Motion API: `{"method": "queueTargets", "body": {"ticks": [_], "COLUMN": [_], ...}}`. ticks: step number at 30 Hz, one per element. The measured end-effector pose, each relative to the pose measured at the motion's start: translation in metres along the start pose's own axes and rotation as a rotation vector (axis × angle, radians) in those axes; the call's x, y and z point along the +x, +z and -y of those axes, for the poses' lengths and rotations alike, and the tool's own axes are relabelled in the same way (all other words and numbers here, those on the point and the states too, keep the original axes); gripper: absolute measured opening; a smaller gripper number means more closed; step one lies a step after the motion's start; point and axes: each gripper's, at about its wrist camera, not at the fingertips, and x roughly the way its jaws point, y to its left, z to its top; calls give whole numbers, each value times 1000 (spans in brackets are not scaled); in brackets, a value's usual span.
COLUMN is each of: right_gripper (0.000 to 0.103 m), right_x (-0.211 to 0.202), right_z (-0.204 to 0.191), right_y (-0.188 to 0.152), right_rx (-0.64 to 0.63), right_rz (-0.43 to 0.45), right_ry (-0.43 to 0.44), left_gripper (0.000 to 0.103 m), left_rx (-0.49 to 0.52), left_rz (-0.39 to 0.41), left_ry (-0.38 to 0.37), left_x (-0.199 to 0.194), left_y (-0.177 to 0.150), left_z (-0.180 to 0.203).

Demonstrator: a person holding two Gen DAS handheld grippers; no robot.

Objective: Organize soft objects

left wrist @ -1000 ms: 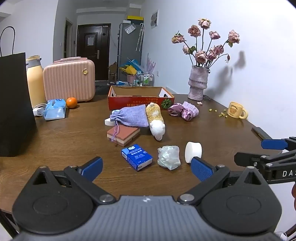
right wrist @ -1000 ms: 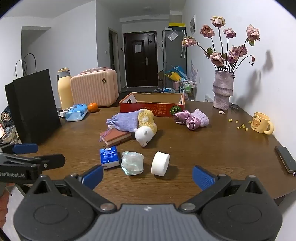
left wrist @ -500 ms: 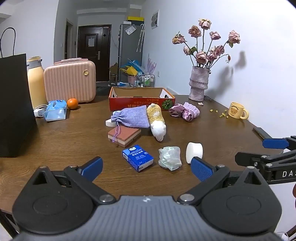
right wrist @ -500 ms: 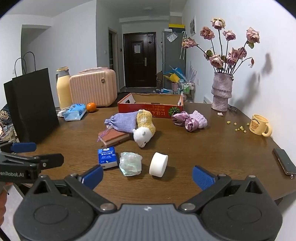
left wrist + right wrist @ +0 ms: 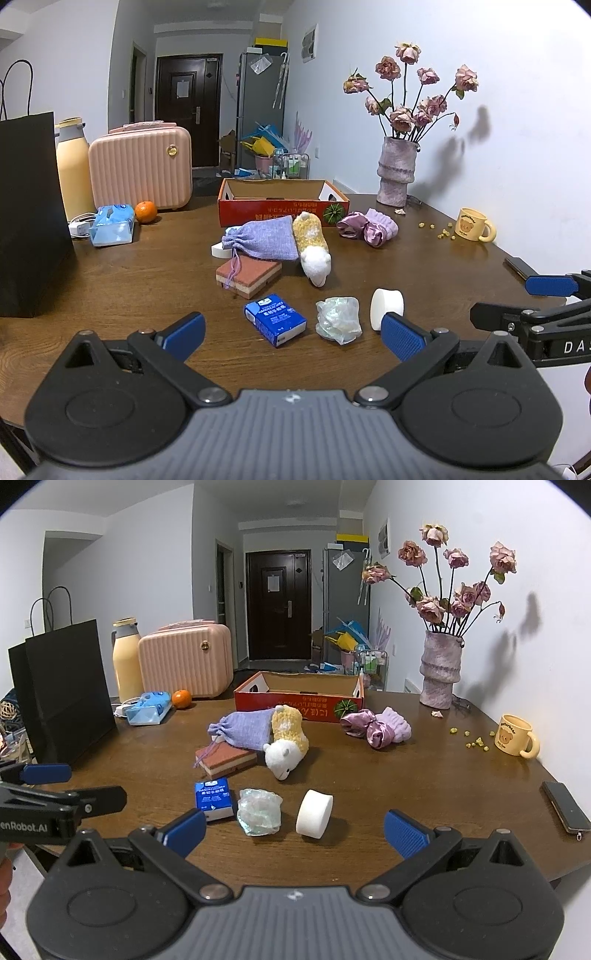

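Partly hidden: white disc [image 5: 219, 251] tucked behind the lilac drawstring pouch [image 5: 264, 238]; pouch overlapping the brick-red sponge block [image 5: 248, 273]; inside of the red cardboard box [image 5: 282, 201] mostly out of sight; dark phone [image 5: 565, 806] near the bench [image 5: 147, 273] edge at 3 o'clock, cut off in the left wrist view; lettering on the blue packet [image 5: 275, 318] too small to read.

Counted: one pouch, one plush toy [image 5: 312, 246], two purple satin-and-knit pieces bunched together [image 5: 367, 228], one crumpled clear film wad [image 5: 338, 319], one white foam puck [image 5: 386, 304] standing on edge, one mug [image 5: 474, 224], one orange [image 5: 145, 212].

Plush toy at bench centre, just beside the pouch: long axis running 12 to 6 o'clock, white head toward 6, yellow body toward the box. Pouch lying crosswise, cinched neck toward 9 o'clock.

Left hand-held gripper [image 5: 293, 331] spread wide, empty, above the near edge. Right hand-held gripper [image 5: 295, 827] likewise spread, empty, just beside it at 3 o'clock.
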Motion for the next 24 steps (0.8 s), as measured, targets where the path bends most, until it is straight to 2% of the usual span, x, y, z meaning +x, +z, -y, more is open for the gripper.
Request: {"method": "queueTargets", "body": {"ticks": [24], "right_gripper": [103], "right_x": [0], "right_z": [-1], "right_y": [1], "right_rx": [-2], "right_rz": [3], "right_ry": [-1], "left_gripper": [103], "left_rx": [-1], "left_rz": [5], "left_ry": [4], "left_x": [-1], "left_y": [3], "left_z": [-1]}}
